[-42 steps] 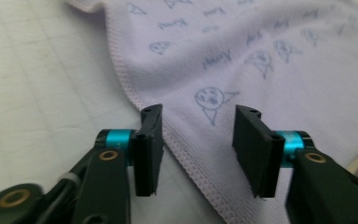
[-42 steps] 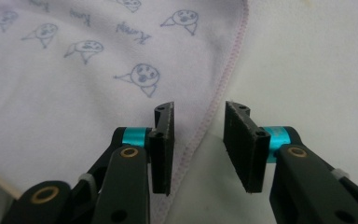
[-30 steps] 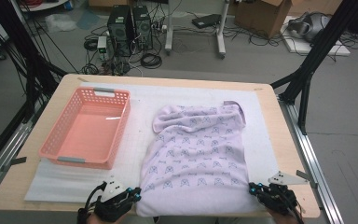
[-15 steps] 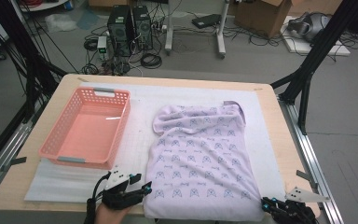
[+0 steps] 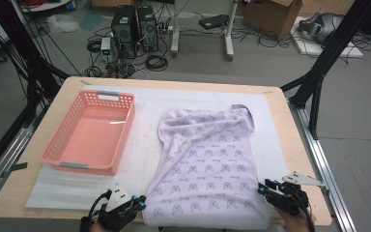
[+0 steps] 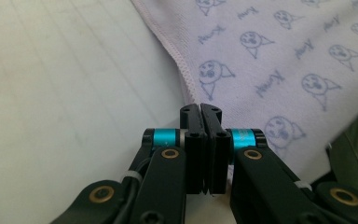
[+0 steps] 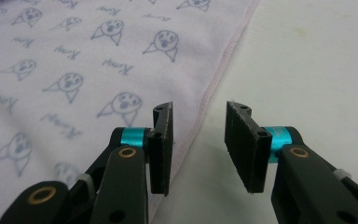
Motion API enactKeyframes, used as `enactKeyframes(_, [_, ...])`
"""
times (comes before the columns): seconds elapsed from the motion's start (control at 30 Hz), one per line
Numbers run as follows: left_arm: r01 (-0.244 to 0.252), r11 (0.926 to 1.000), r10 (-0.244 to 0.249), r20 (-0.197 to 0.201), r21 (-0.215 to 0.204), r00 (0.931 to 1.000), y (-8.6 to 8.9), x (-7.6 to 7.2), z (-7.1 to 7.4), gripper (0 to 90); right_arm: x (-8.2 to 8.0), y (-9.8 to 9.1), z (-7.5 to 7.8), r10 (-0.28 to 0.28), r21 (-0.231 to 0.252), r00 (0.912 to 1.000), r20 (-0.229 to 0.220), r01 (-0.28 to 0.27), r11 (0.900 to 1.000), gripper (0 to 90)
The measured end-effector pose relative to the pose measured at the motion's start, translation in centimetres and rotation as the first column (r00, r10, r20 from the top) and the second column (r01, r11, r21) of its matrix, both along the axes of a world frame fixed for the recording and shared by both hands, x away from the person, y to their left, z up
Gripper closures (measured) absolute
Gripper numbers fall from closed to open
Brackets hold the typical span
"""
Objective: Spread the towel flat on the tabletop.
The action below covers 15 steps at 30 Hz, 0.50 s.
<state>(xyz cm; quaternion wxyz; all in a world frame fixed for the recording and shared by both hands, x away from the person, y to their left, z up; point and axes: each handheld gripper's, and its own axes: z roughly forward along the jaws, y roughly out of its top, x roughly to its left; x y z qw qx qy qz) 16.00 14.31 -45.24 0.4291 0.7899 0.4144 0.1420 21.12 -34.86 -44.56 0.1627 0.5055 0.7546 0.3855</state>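
Note:
A lilac cloth (image 5: 205, 164) printed with small faces lies spread flat on the white mat (image 5: 145, 145), its far end rumpled. My left gripper (image 5: 139, 200) is at the cloth's near left corner. In the left gripper view its jaws (image 6: 200, 109) are pressed together, tips at the hem of the cloth (image 6: 279, 60), with no fabric seen between them. My right gripper (image 5: 263, 187) is at the near right corner. Its jaws (image 7: 199, 109) have just been opening and stand apart above the hem of the cloth (image 7: 74, 70), gripping nothing.
A pink plastic basket (image 5: 125, 135) with nothing in it stands on the left of the mat. The wooden table's right edge (image 5: 294, 145) runs close beside the cloth. Black frame legs, computer towers (image 5: 135, 24) and cables are on the floor behind.
Half a second ago the left gripper reached in to the cloth and the right had drawn toward the near edge; both are back at the corners. The right jaws have opened. The cloth's near edge lies wider.

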Motion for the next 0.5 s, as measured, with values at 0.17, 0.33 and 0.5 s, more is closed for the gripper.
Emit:
enactKeyframes(0.17, [0.012, 0.9996, -0.012, 0.003, -0.026, 0.9999, 0.2, -0.2, -0.1, 80.1, 0.0, 1.8, 0.0, 0.091, -0.06, 0.9958, -0.006, -0.091, 0.994, 85.1])
enactKeyframes(0.33, [-0.012, 0.9952, 0.015, 0.027, -0.097, 0.9995, -0.1, 1.1, 0.0, 55.8, -2.1, 0.2, 0.4, 0.094, -0.08, 0.9949, -0.036, -0.097, 0.992, 86.3])
enactKeyframes(0.5, [-0.015, 0.9916, 0.016, 0.011, -0.129, 0.9998, -1.3, 3.0, -0.2, 48.3, -4.8, -2.3, 0.6, 0.076, -0.079, 0.9953, -0.059, -0.081, 0.9936, 86.1])
